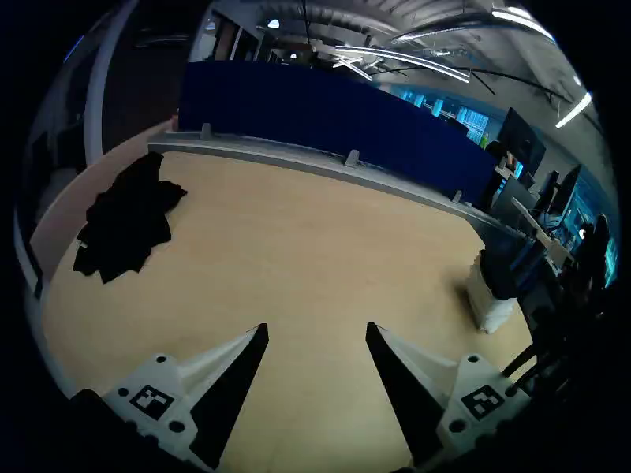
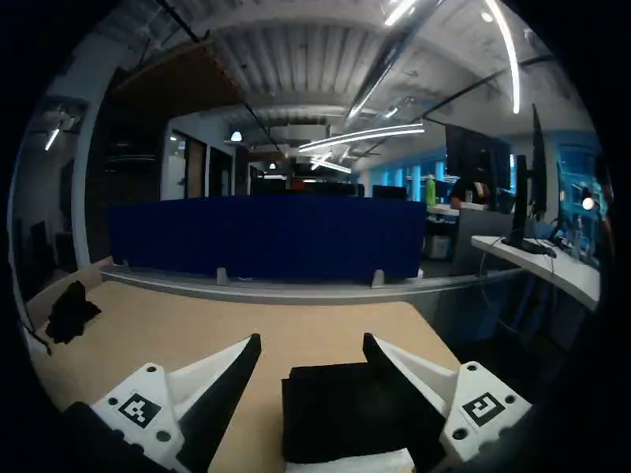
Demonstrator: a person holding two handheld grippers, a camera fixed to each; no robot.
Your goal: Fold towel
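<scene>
While poised above the pale wood table (image 1: 331,236), released left tool (image 1: 315,327) at the bottom of the left gripper view, both fingers spread wide over bare wood, gripping nothing. At left of the frame, toward the table's far corner, a crumpled black towel (image 1: 126,217), lying loose and well apart from the tool. At right, by the table's edge, a white layered shape (image 1: 487,307) with something dark on top, too distorted to identify. Along the far edge, a grey rail (image 1: 315,162) with small brackets, and behind it a deep blue partition (image 1: 331,118). Upper right: long ceiling lights (image 1: 410,63) and dark monitors (image 1: 520,138) among office desks. In the right gripper view, likewise released right tool (image 2: 311,339), fingers wide apart at the bottom of the frame; between and beneath them a folded black towel (image 2: 347,410), flat near the table's right edge, atop a strip of white cloth (image 2: 347,463) at bottom centre; contact between fingers and towel impossible to tell. Far left, the same crumpled black towel (image 2: 71,311); beyond, the partition under exposed ducts and light strips.
</scene>
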